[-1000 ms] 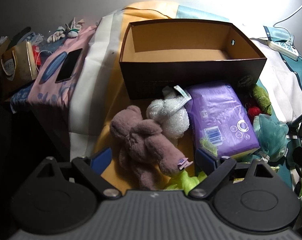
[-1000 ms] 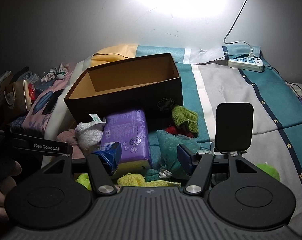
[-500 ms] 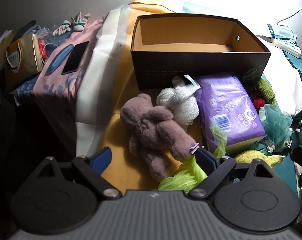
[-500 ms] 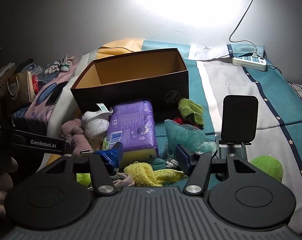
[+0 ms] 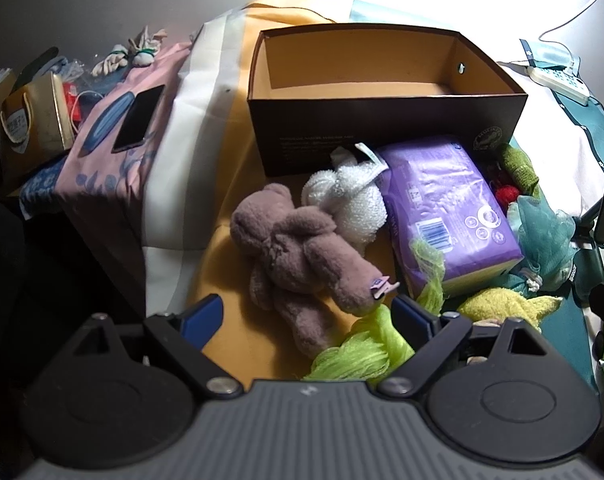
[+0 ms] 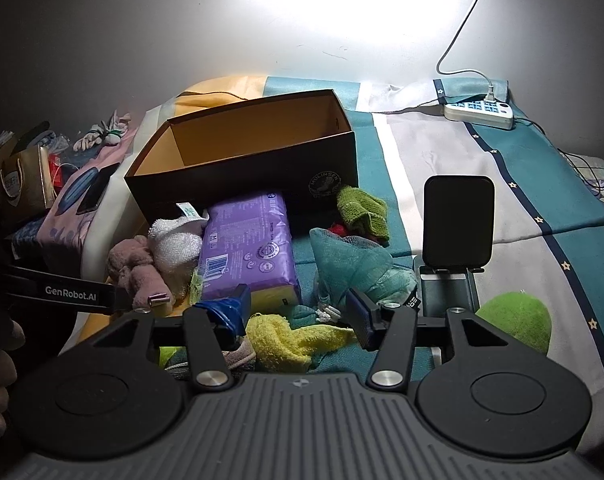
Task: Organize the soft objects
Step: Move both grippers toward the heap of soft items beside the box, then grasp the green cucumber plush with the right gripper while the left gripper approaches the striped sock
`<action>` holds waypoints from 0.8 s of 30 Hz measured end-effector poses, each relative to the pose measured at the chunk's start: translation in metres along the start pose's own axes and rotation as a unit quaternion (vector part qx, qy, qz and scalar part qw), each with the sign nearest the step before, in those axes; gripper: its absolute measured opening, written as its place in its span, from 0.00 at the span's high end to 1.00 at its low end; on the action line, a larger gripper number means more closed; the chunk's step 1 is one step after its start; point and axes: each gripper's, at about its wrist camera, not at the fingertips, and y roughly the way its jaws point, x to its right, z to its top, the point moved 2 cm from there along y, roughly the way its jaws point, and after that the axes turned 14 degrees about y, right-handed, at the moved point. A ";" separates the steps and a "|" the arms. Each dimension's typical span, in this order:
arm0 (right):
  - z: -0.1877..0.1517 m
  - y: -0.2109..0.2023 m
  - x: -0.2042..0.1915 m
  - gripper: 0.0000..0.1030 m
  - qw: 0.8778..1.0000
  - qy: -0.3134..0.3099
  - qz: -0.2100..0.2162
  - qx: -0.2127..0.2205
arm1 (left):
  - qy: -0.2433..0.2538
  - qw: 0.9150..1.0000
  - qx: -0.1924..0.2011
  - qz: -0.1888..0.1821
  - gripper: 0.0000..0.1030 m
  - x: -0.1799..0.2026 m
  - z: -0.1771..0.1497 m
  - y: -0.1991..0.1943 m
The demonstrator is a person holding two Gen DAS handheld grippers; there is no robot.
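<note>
A dark brown box [image 5: 386, 128] with an orange-tan inside stands behind a mauve plush toy [image 5: 302, 256], a white mesh puff [image 5: 350, 200], a purple pack [image 5: 450, 208], a teal mesh puff [image 6: 354, 264], a yellow cloth [image 6: 290, 340] and a green cloth [image 6: 362, 212] on a teal, white and yellow striped sheet [image 6: 542, 208].

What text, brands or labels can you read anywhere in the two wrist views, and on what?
"GenRobot.AI": white lettering on the black arm of the left claw's handle.
"MULINSEN": round emblem on the dark cardboard box, barely legible.
"M": on the purple soft pack by its barcode; its other print and icons are too small.
White bath pouf: green print on its tag, blurred.
Gold gift bag: characters too small to read.
</note>
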 end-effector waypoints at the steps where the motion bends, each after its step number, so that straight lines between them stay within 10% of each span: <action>1: 0.000 0.000 0.001 0.65 1.000 0.003 0.000 -0.002 | 0.001 1.000 -0.001 -0.001 0.12 0.000 0.000 0.000; 24: 0.007 0.000 0.025 0.66 0.999 0.046 -0.022 0.004 | 0.029 0.999 0.003 -0.023 0.12 0.015 0.019 0.006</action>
